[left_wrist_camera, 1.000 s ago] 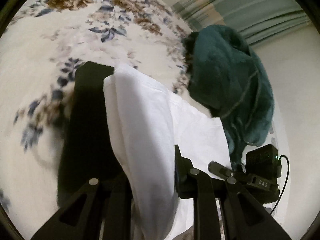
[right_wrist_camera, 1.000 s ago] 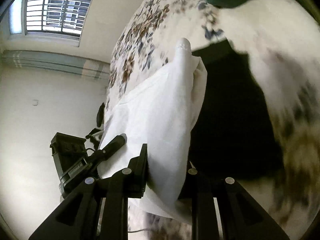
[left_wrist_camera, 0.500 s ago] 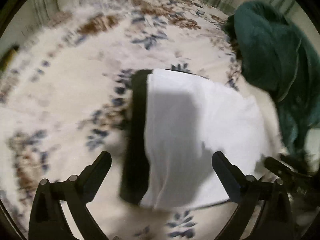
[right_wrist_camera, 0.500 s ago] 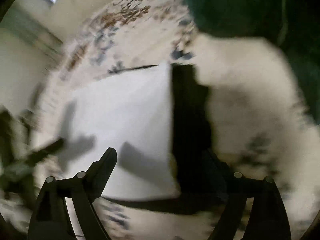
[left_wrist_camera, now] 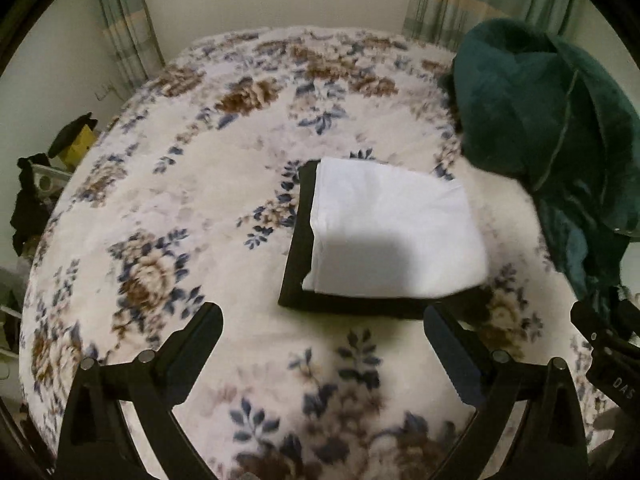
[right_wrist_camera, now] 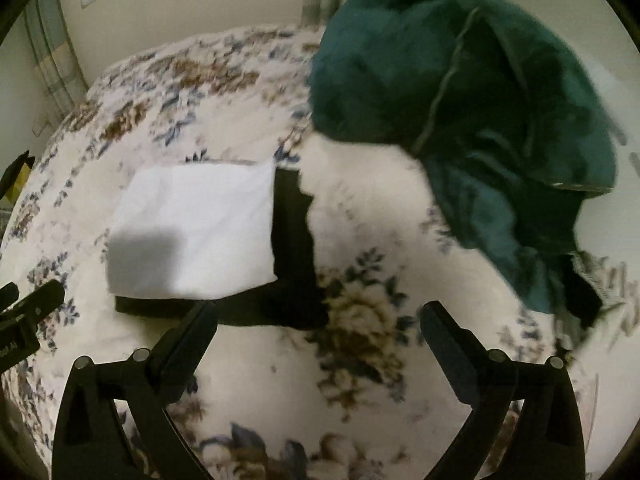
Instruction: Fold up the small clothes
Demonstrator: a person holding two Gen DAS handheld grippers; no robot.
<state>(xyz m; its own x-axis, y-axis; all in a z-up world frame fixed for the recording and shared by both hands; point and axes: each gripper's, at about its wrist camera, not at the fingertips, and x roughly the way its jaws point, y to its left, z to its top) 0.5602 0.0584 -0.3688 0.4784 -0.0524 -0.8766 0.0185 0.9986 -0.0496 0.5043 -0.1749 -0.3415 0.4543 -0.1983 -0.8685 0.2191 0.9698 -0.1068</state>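
Note:
A folded white garment (left_wrist_camera: 392,236) lies flat on a folded black garment (left_wrist_camera: 298,256), both on the floral bedspread (left_wrist_camera: 180,200). My left gripper (left_wrist_camera: 322,316) hovers above the bed just short of the stack's near edge, open, with nothing between its fingers. In the right wrist view the white garment (right_wrist_camera: 192,232) lies left of centre, with the black garment (right_wrist_camera: 292,240) showing along its right and near sides. My right gripper (right_wrist_camera: 319,310) hangs over the stack's near right corner; its jaws are opening wide and hold nothing.
A heaped dark green blanket (left_wrist_camera: 540,120) fills the bed's far right, close to the stack, and shows again as the blanket (right_wrist_camera: 460,80). Dark clutter and a yellow item (left_wrist_camera: 72,140) sit beside the bed on the left. Curtains hang behind.
Both grippers have let go of the white garment and opened. They rose and drew back from it. The garment now lies flat and folded on the black one.

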